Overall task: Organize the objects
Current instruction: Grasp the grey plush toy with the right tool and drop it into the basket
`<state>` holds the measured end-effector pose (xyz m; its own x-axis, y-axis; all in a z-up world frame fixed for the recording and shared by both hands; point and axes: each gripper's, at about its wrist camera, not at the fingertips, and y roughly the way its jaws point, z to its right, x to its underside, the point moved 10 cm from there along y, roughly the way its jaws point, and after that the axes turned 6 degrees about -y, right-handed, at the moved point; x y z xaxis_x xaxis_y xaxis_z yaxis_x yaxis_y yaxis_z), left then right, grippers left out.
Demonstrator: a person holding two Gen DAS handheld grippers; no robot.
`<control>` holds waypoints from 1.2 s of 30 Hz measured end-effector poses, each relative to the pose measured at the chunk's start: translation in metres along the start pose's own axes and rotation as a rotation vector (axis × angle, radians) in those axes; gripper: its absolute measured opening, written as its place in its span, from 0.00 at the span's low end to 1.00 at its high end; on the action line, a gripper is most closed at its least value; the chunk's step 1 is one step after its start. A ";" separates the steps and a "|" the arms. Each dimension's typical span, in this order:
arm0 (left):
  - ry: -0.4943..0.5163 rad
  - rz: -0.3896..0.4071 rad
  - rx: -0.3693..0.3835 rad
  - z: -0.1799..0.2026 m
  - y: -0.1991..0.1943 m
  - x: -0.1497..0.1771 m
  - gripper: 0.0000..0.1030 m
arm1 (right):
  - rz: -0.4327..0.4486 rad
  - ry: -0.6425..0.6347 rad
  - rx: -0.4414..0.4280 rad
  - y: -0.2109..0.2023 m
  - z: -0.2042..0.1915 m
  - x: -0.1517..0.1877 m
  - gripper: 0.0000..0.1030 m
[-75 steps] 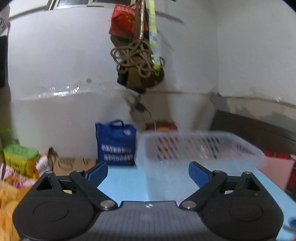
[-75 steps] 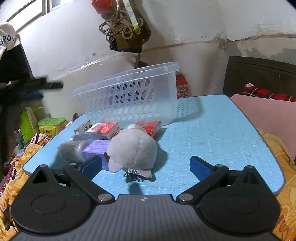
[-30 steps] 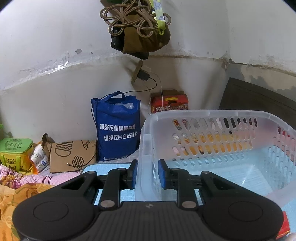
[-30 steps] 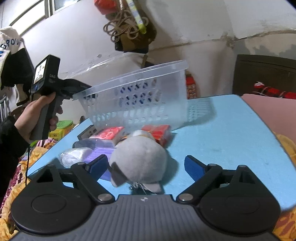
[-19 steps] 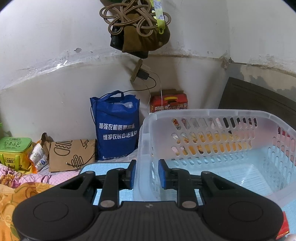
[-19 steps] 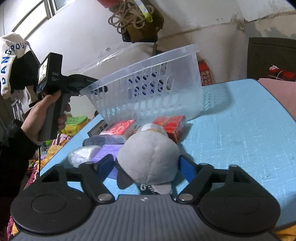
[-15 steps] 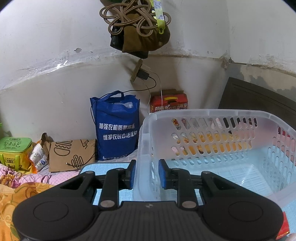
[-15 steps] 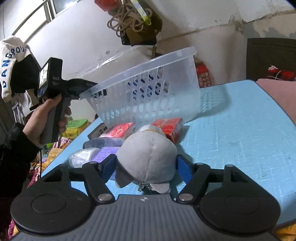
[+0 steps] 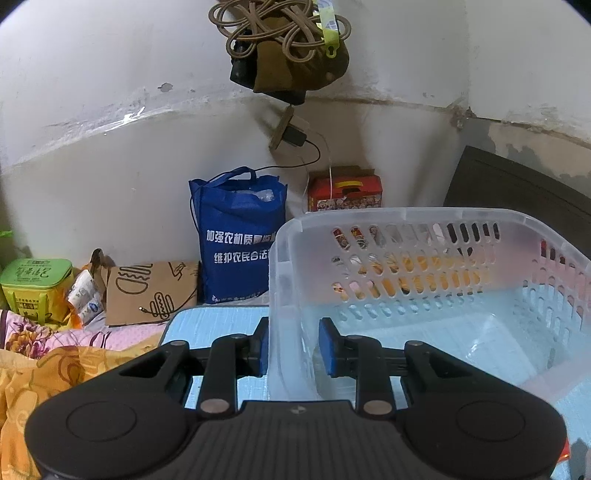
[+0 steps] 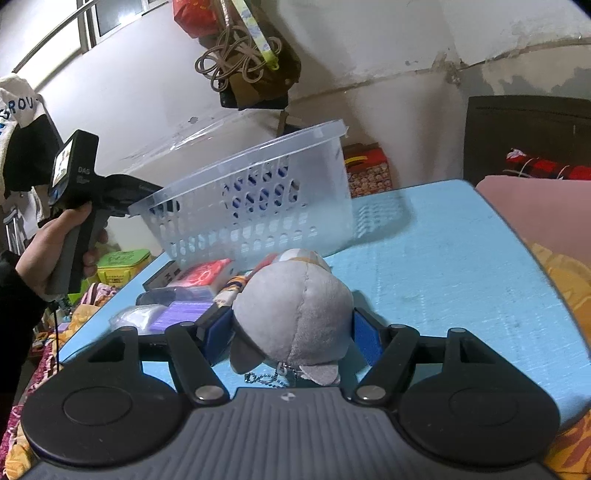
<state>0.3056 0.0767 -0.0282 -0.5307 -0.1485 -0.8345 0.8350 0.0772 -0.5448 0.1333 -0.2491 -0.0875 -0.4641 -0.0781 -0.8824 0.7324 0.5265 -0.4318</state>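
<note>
1. On the blue surface (image 10: pixel 443 258), the clear plastic basket (image 10: pixel 258 199) is the landmark for everything else. It sits tilted, with its left end raised off the surface.
2. Left tool (image 9: pixel 291 345) is clamped onto the basket's (image 9: pixel 424 266) near-left wall, one blue pad outside and one inside. In the right wrist view you can see the left tool (image 10: pixel 110 192) gripped in the person's left hand (image 10: pixel 55 251), at the basket's raised end.
3. Right tool (image 10: pixel 291 334) is squeezed shut on a grey plush toy (image 10: pixel 295 306), which sits in front of the basket, closer to the camera. A little ball chain (image 10: pixel 266 378) dangles from the toy's underside.
4. Just in front of the basket and left of the plush there's a bunch of small stuff lying on the surface: a red-and-white packet (image 10: pixel 201 275), a purple pack (image 10: pixel 184 312) and a clear crinkly bag (image 10: pixel 135 317). A dark box (image 10: pixel 162 277) is partly tucked under the basket's raised edge.
5. Behind the basket, against the wall: a blue tote bag (image 9: pixel 236 236) and a red carton (image 9: pixel 345 194). A bundle of brown rope (image 9: pixel 280 26) hangs higher up.
6. Inside of the basket looks bare from the left wrist view.
</note>
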 end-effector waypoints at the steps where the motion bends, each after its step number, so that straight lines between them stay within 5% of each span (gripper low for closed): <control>1: 0.000 -0.004 0.002 0.000 0.001 0.000 0.30 | 0.004 -0.001 0.007 -0.001 0.002 -0.002 0.70; 24: 0.001 -0.025 0.026 0.003 0.010 0.000 0.32 | 0.138 -0.169 0.099 -0.036 -0.024 -0.081 0.69; 32: -0.019 -0.046 0.037 0.003 0.014 0.000 0.33 | 0.197 -0.363 0.138 0.021 -0.045 -0.167 0.69; 36: -0.029 -0.054 0.037 0.003 0.016 0.001 0.33 | 0.153 -0.417 0.176 0.072 -0.047 -0.196 0.69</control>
<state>0.3187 0.0752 -0.0372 -0.5711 -0.1796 -0.8010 0.8104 0.0319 -0.5850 0.2532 -0.1557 0.0634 -0.1311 -0.3628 -0.9226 0.8666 0.4101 -0.2844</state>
